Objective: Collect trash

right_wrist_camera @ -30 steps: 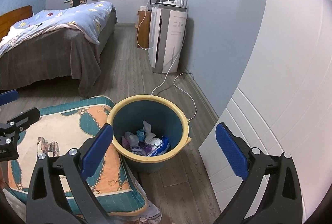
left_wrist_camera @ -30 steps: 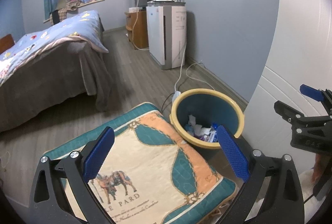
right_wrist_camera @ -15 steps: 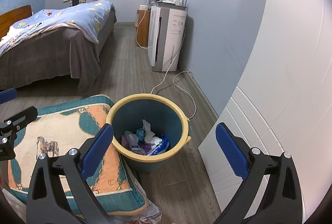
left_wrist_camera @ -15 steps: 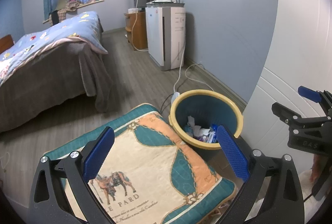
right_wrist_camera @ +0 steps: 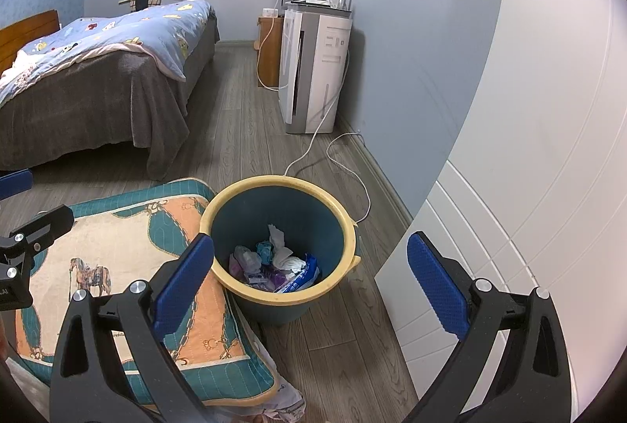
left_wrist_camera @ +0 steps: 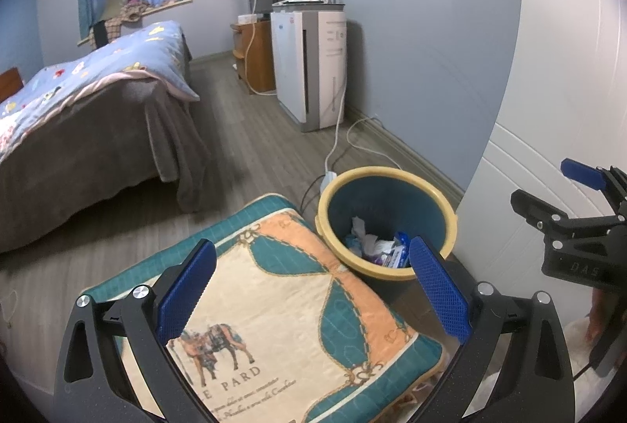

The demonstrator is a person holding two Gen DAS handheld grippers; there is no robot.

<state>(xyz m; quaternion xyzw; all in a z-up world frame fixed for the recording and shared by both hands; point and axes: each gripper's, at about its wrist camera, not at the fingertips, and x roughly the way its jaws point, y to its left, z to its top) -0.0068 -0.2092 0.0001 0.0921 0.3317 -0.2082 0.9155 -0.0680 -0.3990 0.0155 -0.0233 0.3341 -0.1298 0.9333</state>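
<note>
A teal bin with a yellow rim (right_wrist_camera: pixel 219 215) stands on the wood floor and holds several pieces of trash (right_wrist_camera: pixel 274 262): crumpled tissue and blue and purple wrappers. It also shows in the left wrist view (left_wrist_camera: pixel 431 195). My right gripper (right_wrist_camera: pixel 309 285) is open and empty, above and in front of the bin. My left gripper (left_wrist_camera: pixel 313 293) is open and empty over a patterned cushion (left_wrist_camera: pixel 274 305), left of the bin. The right gripper also shows at the right edge of the left wrist view (left_wrist_camera: pixel 568 211).
A bed (right_wrist_camera: pixel 98 70) with a blue quilt stands at left. A white air purifier (right_wrist_camera: pixel 313 70) stands by the blue wall, with a white cable (right_wrist_camera: pixel 337 156) trailing on the floor behind the bin. A white panelled door (right_wrist_camera: pixel 509 187) is at right.
Both grippers have drifted slightly back and up; the bin sits a little lower and farther in both views. Both stay open and empty.
</note>
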